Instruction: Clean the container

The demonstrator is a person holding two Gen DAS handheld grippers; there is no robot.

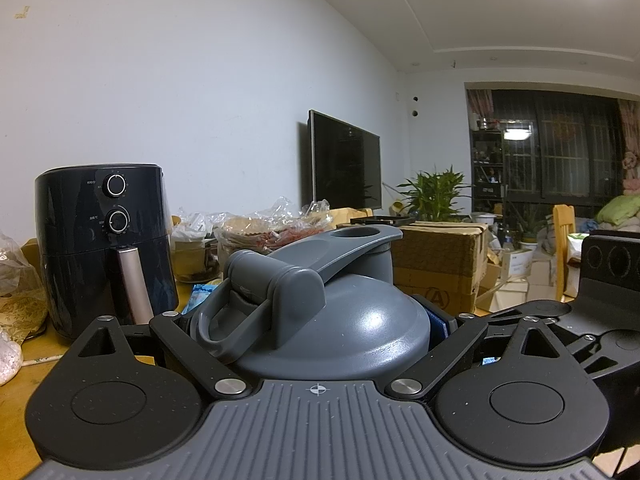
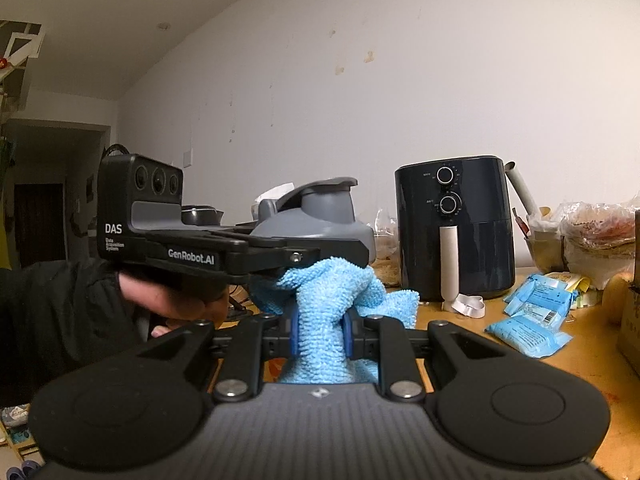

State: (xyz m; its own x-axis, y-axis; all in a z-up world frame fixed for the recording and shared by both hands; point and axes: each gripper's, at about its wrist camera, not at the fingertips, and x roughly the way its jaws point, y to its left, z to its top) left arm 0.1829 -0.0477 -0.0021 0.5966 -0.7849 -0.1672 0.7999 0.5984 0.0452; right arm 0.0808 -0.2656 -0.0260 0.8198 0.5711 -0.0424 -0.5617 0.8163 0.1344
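The job looks mid-way: wiping seems under way, and how much of the body is clean cannot be told. The left tongs (image 1: 316, 332) are clenched around the grey-lidded container (image 1: 332, 320), holding it above the desk (image 2: 592, 344). The right tongs (image 2: 320, 336) grasp a bunched blue cloth (image 2: 324, 312), which rises to just below the container's lid, directly ahead of them.
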